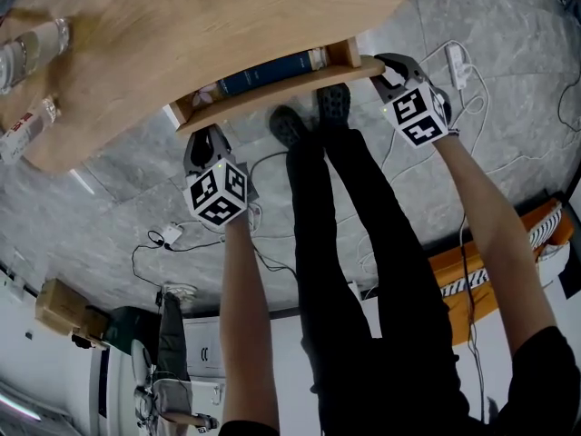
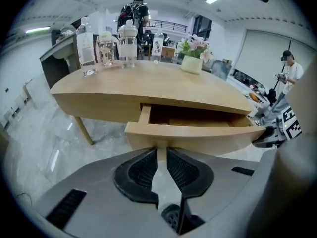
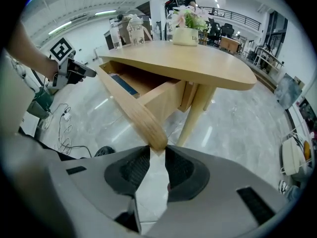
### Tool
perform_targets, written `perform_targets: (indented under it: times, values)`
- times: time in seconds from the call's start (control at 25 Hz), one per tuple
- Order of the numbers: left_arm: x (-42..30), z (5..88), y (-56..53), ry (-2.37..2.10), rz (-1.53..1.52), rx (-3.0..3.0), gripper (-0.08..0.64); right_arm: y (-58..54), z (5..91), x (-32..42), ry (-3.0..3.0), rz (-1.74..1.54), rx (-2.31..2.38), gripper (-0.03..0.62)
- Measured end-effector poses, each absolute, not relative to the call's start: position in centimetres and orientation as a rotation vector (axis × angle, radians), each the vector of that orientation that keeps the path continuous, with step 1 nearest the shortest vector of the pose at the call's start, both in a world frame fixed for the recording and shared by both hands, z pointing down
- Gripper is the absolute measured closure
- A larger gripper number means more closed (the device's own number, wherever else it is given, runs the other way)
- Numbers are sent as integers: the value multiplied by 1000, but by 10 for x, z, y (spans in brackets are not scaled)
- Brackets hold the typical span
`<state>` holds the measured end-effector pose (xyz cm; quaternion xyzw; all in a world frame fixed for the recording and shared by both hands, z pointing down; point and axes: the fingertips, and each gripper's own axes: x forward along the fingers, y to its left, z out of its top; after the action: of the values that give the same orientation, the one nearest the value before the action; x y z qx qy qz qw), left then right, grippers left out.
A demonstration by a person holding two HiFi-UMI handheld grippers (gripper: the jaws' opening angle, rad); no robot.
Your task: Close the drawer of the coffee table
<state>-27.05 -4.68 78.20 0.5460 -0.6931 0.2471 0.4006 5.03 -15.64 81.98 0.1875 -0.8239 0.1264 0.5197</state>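
Left gripper (image 2: 162, 151): jaws narrow, pinched on the lower edge of the drawer front (image 2: 198, 133), near its left end in the head view. The drawer (image 1: 338, 54) stands pulled out from under the wooden surface (image 1: 209, 25), centre of that view, a dark blue book (image 1: 268, 71) inside. Right gripper (image 3: 154, 150): jaws wider, clamped on the front's right tip.
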Motion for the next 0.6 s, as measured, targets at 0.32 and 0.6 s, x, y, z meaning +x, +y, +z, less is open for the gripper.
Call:
perform_targets:
  times: [0.32, 0.6]
  values:
    - [-278, 790, -65, -1740, 636, 1405, 492, -178, 824, 44, -1962, 266, 476, 505]
    - [-280, 793, -80, -1731, 629, 1432, 492, -195, 825, 41, -1955, 219, 522, 509]
